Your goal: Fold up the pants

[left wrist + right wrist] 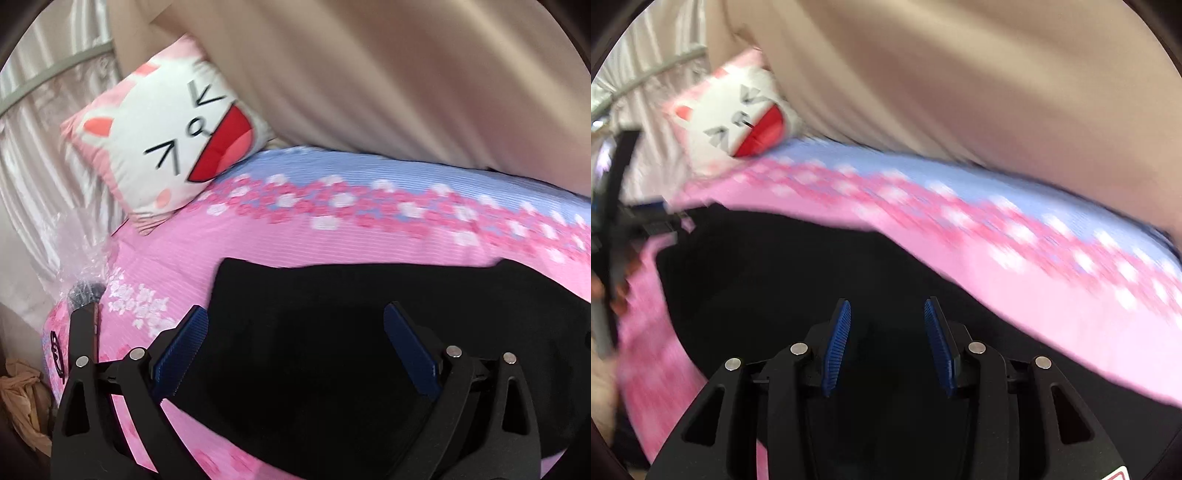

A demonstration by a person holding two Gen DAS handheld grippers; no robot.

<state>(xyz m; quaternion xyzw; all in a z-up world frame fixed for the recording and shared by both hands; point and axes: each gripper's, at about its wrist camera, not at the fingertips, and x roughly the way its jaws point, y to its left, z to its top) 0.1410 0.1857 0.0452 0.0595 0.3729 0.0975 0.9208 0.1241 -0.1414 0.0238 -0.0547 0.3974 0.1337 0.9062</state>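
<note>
The black pants (332, 332) lie flat on a pink and blue flowered bedsheet (295, 236). My left gripper (295, 314) is open wide, hovering just over the pants near their left end, holding nothing. In the right wrist view the pants (775, 266) spread across the lower frame. My right gripper (886, 310) is open with a narrower gap, above the black cloth, holding nothing. The left gripper also shows at the far left of the right wrist view (624, 221), blurred.
A cat-face pillow (170, 147) lies at the head of the bed. A beige quilt or cushion (406, 81) bounds the far side. Crinkled clear plastic (81, 251) and a dark brush-like object (85, 291) lie at the bed's left edge. Satin curtain (37, 147) hangs at left.
</note>
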